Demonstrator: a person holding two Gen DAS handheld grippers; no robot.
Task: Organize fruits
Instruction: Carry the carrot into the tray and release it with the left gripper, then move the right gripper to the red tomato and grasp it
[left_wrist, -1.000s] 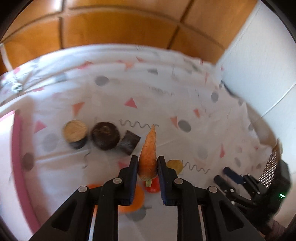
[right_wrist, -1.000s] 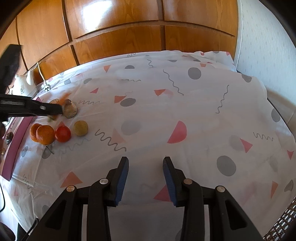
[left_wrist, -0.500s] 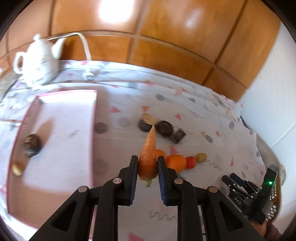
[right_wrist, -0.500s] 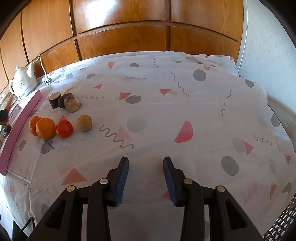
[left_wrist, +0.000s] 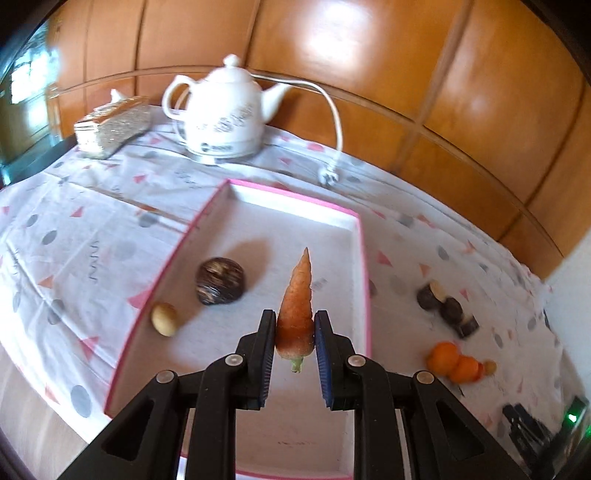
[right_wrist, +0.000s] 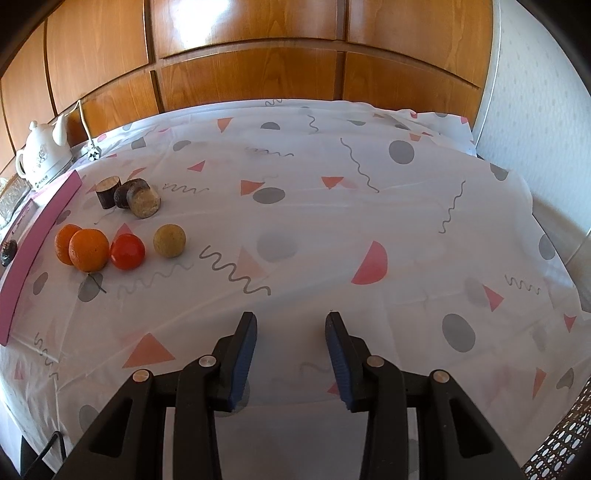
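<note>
My left gripper (left_wrist: 294, 318) is shut on an orange carrot (left_wrist: 297, 306), tip pointing away, held above the pink-rimmed white tray (left_wrist: 364, 258). Inside the tray lie a dark round fruit (left_wrist: 219, 280) and a small yellowish one (left_wrist: 164, 318). Right of the tray, on the cloth, sit two oranges (right_wrist: 88, 248), a red tomato (right_wrist: 126, 251), a yellowish ball (right_wrist: 169, 240) and three dark brown pieces (right_wrist: 129, 192). My right gripper (right_wrist: 291, 325) stands open over the patterned cloth with nothing between its fingers.
A white teapot (left_wrist: 225, 114) with a white cord and a glittery box (left_wrist: 110, 125) stand behind the tray, against the wood-panelled wall. A wicker basket edge (right_wrist: 565, 443) shows at the right view's bottom right corner. A white wall borders the table on the right.
My left gripper has swung left with the carrot, from above the row of fruits to above the tray, rolling as it went. The right gripper has stayed put.
</note>
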